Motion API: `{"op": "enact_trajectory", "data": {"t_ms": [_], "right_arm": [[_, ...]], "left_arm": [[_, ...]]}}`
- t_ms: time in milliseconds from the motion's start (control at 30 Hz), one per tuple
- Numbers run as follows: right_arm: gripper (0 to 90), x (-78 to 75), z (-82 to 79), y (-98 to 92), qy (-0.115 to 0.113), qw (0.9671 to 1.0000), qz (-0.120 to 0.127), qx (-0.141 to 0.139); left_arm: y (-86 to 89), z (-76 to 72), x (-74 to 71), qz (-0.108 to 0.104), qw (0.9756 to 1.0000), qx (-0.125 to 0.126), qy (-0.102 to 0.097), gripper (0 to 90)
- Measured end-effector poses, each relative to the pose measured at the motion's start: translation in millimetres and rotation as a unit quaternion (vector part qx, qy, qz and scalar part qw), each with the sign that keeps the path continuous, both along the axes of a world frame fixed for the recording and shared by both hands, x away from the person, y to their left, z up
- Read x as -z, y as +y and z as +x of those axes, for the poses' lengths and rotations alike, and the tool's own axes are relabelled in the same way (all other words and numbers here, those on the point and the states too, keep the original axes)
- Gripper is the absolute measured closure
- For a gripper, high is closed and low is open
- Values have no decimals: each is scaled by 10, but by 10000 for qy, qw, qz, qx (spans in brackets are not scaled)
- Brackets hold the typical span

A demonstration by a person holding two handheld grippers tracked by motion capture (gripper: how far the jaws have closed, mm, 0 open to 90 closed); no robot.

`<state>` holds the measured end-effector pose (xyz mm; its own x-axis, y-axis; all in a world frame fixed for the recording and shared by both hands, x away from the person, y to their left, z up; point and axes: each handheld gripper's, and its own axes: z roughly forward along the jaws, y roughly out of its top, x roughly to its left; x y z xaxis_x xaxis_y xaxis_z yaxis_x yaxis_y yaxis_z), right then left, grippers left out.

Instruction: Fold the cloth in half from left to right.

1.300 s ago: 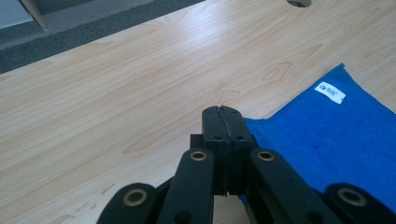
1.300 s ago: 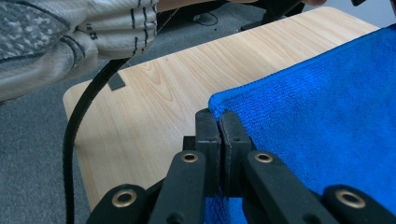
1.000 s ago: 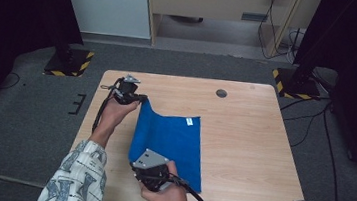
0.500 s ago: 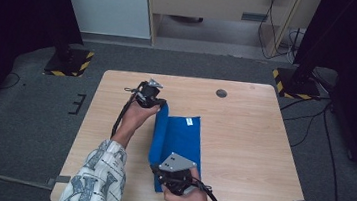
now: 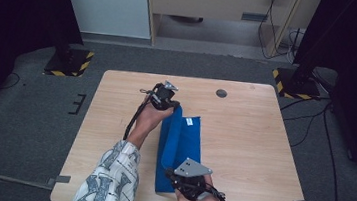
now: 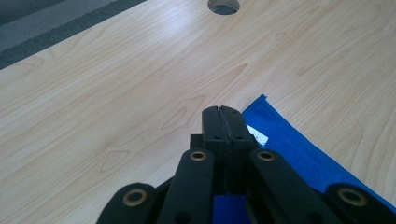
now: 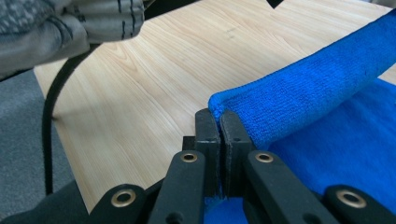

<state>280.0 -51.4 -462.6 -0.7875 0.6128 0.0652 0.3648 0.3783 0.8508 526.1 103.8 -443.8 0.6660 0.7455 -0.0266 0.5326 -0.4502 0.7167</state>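
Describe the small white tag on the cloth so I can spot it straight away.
Start from the wooden table and find the blue cloth near its middle, held at both ends by the grippers. The white tag sits near its far right corner, the one pale patch on the blue.

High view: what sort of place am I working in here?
Probably a lab or recording studio, not a home: a bare wooden table with a cable hole, black stands on hazard-striped bases, grey carpet and dark curtains. On the table, both grippers hold a blue towel.
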Motion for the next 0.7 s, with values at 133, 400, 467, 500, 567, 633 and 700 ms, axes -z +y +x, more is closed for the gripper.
{"op": "enact_trajectory", "data": {"t_ms": [133, 400, 467, 500, 567, 633, 700], "right_arm": [[880, 89, -1, -80, 42, 9999, -67, 92], [877, 128, 6, -195, 87, 9997, -95, 191], [877, 146, -1, -215, 107, 9997, -106, 204], [877, 160, -5, -221, 105, 9996, -115, 216], [876, 174, -10, -231, 112, 9996, -124, 217], [875, 189, -9, -244, 121, 9996, -138, 233], [874, 208, -3, -263, 153, 9994, -160, 253]], "left_arm": [[-61, 8, 47, 30, 10000, -1, 8, 897], [-166, 21, 115, 44, 10000, 31, 45, 896], [-182, 20, 120, 31, 10000, 32, 51, 896], [-188, 20, 120, 37, 10000, 42, 54, 896], [-201, 17, 123, 53, 10000, 50, 61, 896], [-217, 19, 136, 68, 9999, 55, 61, 896], [-229, 23, 149, 75, 9999, 55, 74, 895]]}}
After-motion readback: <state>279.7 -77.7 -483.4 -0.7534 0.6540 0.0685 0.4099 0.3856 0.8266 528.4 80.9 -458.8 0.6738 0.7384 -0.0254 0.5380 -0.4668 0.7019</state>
